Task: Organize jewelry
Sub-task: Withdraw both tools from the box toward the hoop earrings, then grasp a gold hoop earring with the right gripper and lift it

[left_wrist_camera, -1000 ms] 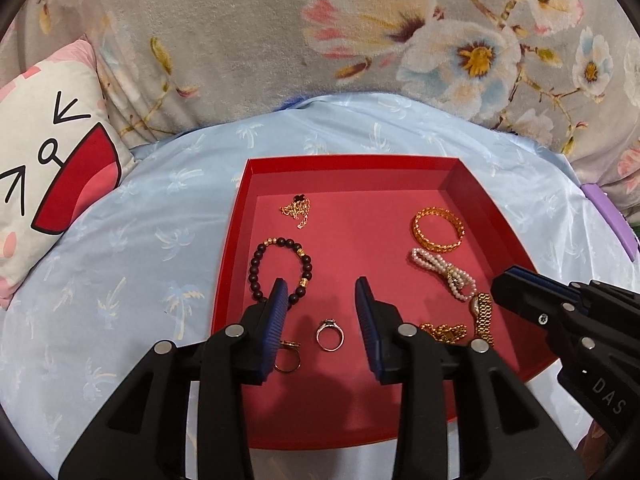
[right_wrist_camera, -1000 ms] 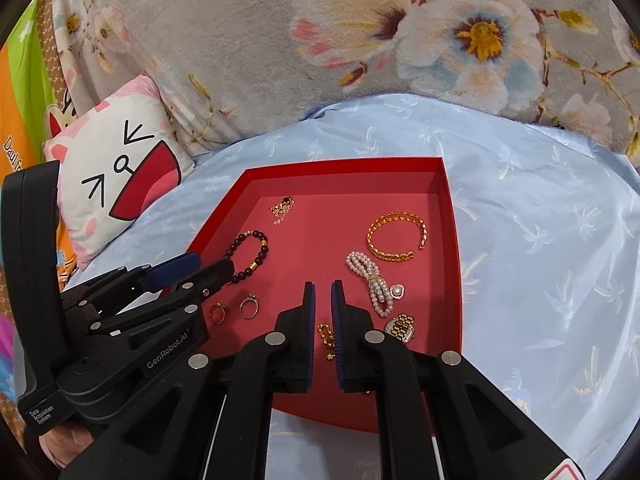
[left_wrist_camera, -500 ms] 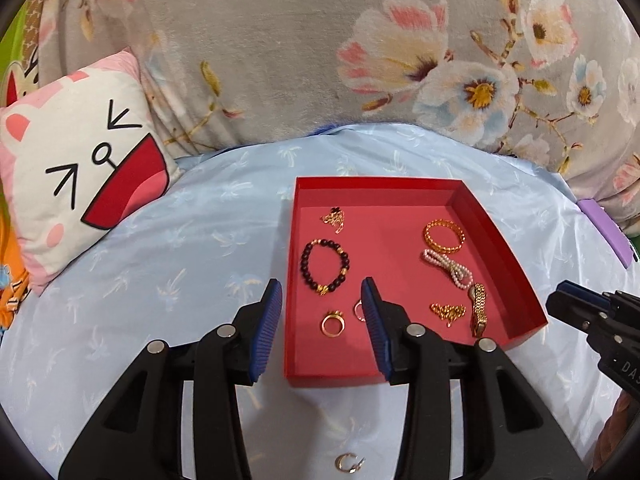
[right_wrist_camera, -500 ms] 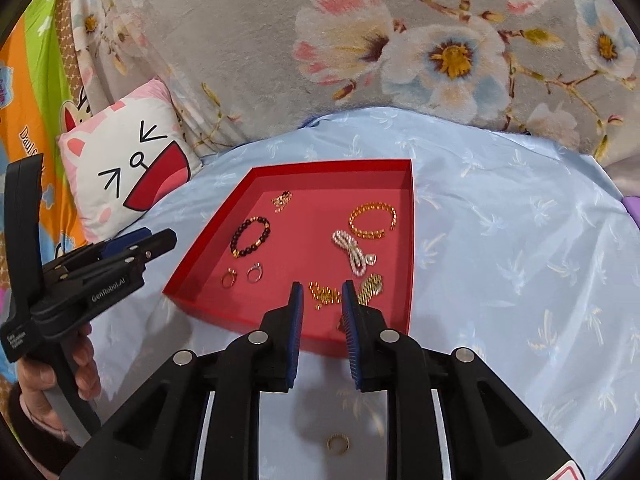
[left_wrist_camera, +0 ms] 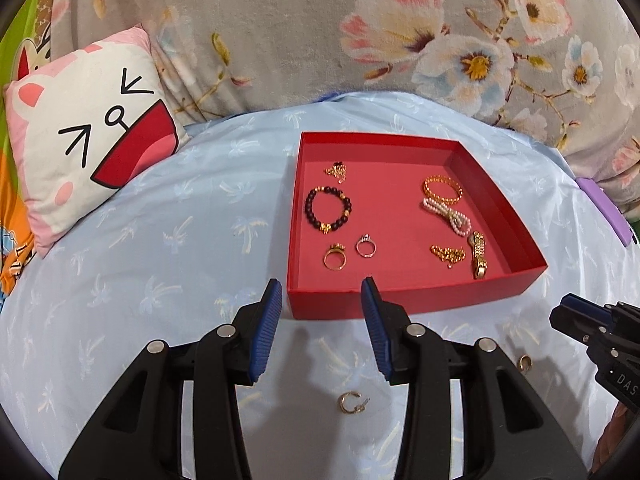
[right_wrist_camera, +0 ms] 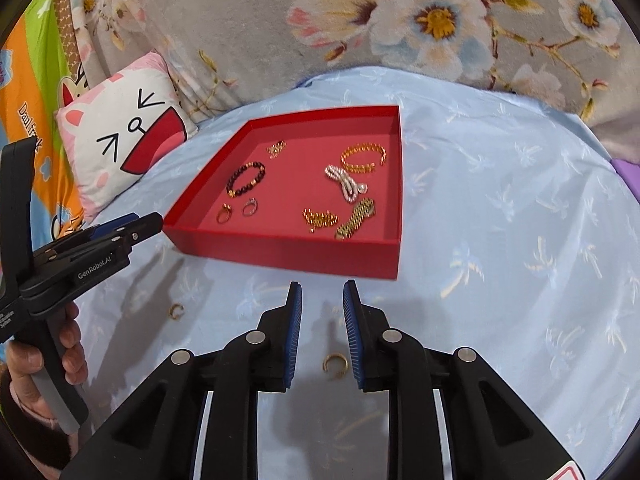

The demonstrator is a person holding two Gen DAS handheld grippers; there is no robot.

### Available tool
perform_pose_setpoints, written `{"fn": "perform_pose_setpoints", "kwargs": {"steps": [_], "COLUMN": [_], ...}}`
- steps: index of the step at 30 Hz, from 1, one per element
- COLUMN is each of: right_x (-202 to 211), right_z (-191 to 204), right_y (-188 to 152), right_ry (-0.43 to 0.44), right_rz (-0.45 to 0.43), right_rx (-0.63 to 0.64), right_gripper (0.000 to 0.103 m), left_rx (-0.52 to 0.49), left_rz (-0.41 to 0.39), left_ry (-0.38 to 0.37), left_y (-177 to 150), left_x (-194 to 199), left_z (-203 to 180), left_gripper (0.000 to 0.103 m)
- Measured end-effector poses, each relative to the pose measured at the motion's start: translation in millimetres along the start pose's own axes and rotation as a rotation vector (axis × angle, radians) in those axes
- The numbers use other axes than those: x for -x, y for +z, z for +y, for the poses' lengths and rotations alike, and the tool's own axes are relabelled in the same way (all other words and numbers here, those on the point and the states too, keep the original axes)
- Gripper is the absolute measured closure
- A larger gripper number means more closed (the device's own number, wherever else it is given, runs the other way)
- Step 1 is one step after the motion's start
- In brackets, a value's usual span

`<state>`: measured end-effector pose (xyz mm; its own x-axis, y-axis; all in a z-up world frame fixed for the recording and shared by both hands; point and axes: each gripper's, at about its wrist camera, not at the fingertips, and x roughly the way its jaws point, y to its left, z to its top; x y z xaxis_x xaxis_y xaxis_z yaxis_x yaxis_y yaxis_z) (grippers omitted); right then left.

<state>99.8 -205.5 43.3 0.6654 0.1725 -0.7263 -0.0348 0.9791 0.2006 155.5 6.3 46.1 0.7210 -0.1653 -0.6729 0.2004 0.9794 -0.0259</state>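
A red tray point(left_wrist_camera: 400, 304) point(right_wrist_camera: 280, 252) lies on the blue sheet with several jewelry pieces: a dark bead bracelet point(left_wrist_camera: 328, 208), two rings point(left_wrist_camera: 335, 258), a gold bangle point(left_wrist_camera: 443, 190), a pearl strand point(left_wrist_camera: 446, 216), a gold chain point(left_wrist_camera: 447, 254) and a gold watch point(left_wrist_camera: 478, 254). Two gold hoop earrings lie on the sheet in front of the tray: one point(left_wrist_camera: 352, 402) point(right_wrist_camera: 176, 311) below my open left gripper point(left_wrist_camera: 322, 304), one point(right_wrist_camera: 335, 364) point(left_wrist_camera: 525, 361) below my open right gripper point(right_wrist_camera: 322, 300). Both grippers are empty.
A cat-face pillow point(left_wrist_camera: 88, 140) leans at the left. A floral blanket point(left_wrist_camera: 360, 32) rises behind the tray. A purple object point(left_wrist_camera: 606, 210) lies at the right edge. A hand point(right_wrist_camera: 40, 360) holds the left gripper's handle.
Both grippers have pulled back from over the tray toward the near side. The right gripper has opened wider. The two earrings on the sheet have come into view.
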Motion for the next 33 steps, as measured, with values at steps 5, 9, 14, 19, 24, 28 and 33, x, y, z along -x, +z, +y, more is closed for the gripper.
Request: {"fn": "perform_pose_setpoints", "kwargs": {"steps": [5, 9, 14, 19, 24, 28, 33], "right_x": [-3.2, -4.0, -10.4, -21.2, -26.5, -26.8, -28.0], "right_z": [-5.7, -10.5, -16.8, -8.2, 2.7, 3.5, 3.0], "right_y": [-14.0, -24.0, -33.8, -42.2, -48.3, -49.1, -48.2], "right_ry": [0.004, -0.017, -0.056, -0.059, -0.092, -0.091, -0.087], "right_rz": [0.023, 0.022, 0.037, 0.065, 0.065, 0.064, 0.064], "right_rx": [-0.027, -0.042, -0.042, -0.012, 0.040, 0.050, 0.048], "right_gripper": [0.080, 0.071, 0.070, 0.069, 0.064, 0.063, 0.062], "left_rx": [0.002, 0.005, 0.012, -0.002, -0.013, -0.011, -0.016], "left_rz": [0.020, 0.040, 0.079, 0.098, 0.095, 0.088, 0.100], "left_ry": [-0.010, -0.014, -0.006, 0.005, -0.001, -0.001, -0.006], "left_y": [-13.3, -24.4, -38.9, -50.0, -54.9, -55.1, -55.5], "left_x": [-1.5, -6.9, -17.2, -23.0, -22.0, -21.1, -23.6], "left_z": [-2.2, -3.6, -0.3, -1.9, -5.1, -5.4, -6.5], "left_gripper": [0.063, 0.063, 0.054, 0.049, 0.047, 0.037, 0.037]}}
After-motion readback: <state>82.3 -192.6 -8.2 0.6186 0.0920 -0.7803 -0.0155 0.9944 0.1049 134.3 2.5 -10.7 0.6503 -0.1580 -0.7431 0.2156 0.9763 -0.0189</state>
